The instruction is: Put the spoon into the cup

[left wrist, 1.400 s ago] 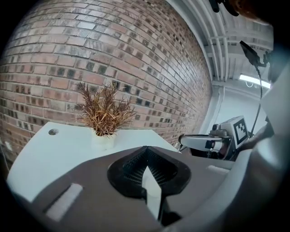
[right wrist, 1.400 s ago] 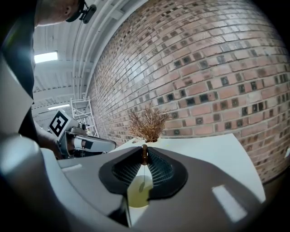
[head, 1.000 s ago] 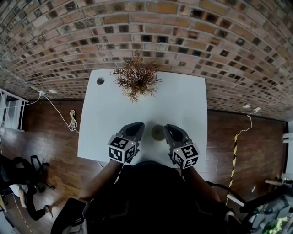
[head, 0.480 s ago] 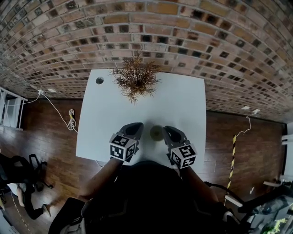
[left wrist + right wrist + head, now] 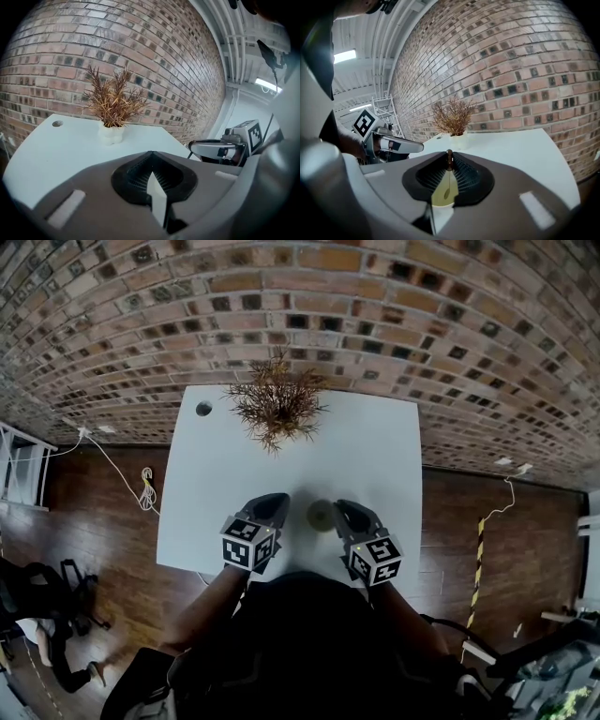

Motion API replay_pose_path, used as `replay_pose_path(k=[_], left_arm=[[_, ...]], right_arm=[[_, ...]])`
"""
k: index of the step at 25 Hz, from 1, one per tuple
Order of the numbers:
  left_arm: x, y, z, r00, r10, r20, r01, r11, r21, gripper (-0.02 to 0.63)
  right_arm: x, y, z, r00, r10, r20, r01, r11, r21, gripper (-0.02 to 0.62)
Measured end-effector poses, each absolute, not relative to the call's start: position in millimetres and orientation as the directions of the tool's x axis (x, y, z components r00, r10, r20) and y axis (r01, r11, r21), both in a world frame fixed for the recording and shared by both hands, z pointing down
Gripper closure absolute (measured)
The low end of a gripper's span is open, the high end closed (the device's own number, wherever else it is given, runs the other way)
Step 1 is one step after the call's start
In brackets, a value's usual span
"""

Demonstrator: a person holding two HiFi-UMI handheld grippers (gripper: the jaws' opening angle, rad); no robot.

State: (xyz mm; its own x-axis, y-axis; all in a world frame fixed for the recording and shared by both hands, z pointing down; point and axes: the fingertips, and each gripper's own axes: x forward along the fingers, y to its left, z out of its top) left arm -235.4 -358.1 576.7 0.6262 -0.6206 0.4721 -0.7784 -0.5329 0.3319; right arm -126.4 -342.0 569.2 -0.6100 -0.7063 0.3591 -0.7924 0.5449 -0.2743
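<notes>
In the head view, a white surface (image 5: 375, 451) is seen against a brick wall (image 5: 375, 315), with a dried plant (image 5: 277, 401) set at its far edge. The cup (image 5: 321, 514) stands near the near edge, between the left gripper (image 5: 279, 502) and the right gripper (image 5: 345, 510), both held low and close to it. The spoon cannot be made out from here.

In the left gripper view, the jaws are seen clenched tip to tip with nothing held between them; only bare surface shows through the opening behind the tips. The plant's white pot (image 5: 111, 133) is seen further off, and the right gripper (image 5: 211, 148) appears at the right.

In the right gripper view, the jaws are closed on the top end of the spoon (image 5: 449, 158). The spoon hangs straight down from the tips, and its bowl is seen inside the cup (image 5: 438, 199), directly below the jaws. The left gripper (image 5: 401, 146) is seen at the left.
</notes>
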Motion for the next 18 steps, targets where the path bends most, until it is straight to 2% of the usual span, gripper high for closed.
replay_pose_path(k=[18], left_arm=[[-234,-359,576,0.638,-0.605,0.476,-0.768,-0.549,0.332,0.612]], right_arm=[[-125,-342,595,-0.594,-0.689,0.415,-0.804,0.522,-0.285,0.546]])
